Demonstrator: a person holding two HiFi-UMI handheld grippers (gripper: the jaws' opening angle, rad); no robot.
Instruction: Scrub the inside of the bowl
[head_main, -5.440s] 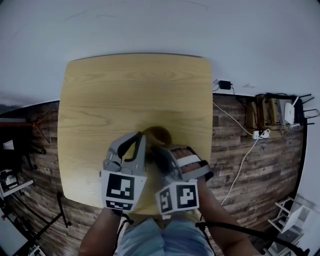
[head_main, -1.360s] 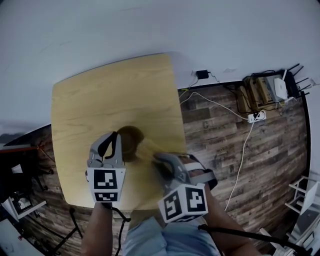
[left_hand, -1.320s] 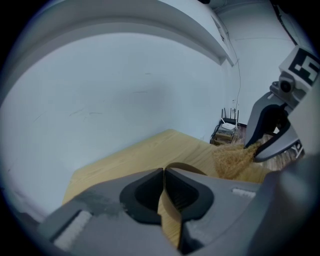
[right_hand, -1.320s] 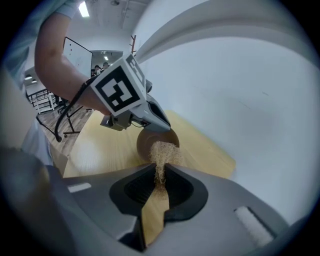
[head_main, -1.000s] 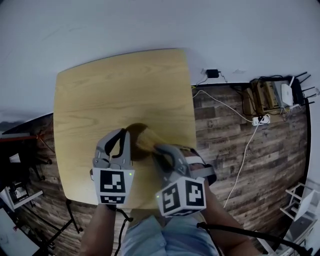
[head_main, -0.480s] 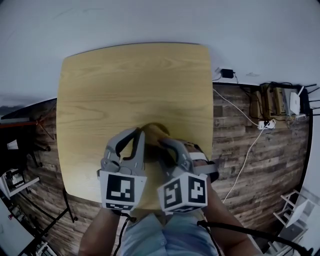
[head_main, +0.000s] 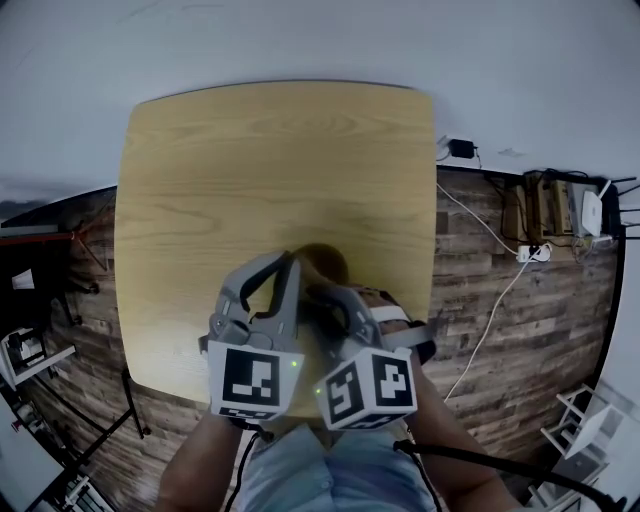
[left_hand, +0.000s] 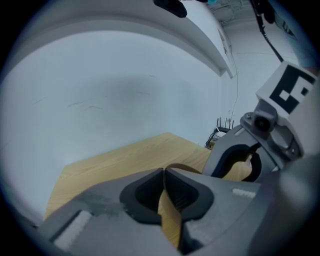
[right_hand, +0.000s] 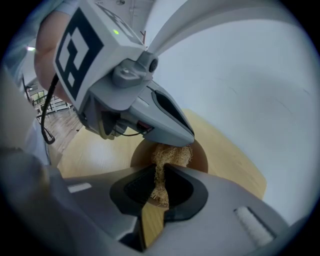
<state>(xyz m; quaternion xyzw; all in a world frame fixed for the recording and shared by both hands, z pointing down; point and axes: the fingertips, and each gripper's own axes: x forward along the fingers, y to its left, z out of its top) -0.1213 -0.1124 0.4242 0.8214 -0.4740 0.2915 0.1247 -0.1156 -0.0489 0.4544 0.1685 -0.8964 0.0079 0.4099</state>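
Note:
A small brown wooden bowl (head_main: 325, 262) sits near the middle of the light wooden table (head_main: 270, 150). My left gripper (head_main: 290, 264) is shut on the bowl's near-left rim, and in the left gripper view the thin rim (left_hand: 176, 168) runs between the pads of that gripper (left_hand: 164, 173). My right gripper (head_main: 314, 296) comes in from the right, close beside the left one. It (right_hand: 159, 172) is shut on a tan fibrous scrubber (right_hand: 171, 154), which hangs over the inside of the bowl (right_hand: 201, 156). The left gripper's body (right_hand: 150, 112) hides part of the bowl.
The table's right edge (head_main: 432, 230) drops to a dark plank floor (head_main: 500, 320). Cables, a power strip (head_main: 528, 252) and a router (head_main: 592, 210) lie there against the white wall. Dark stands and frames (head_main: 40, 350) are on the floor at the left.
The right gripper has carried the scrubber from the bowl's right side in over the bowl, closing up beside the left gripper. The left gripper keeps its hold on the rim.

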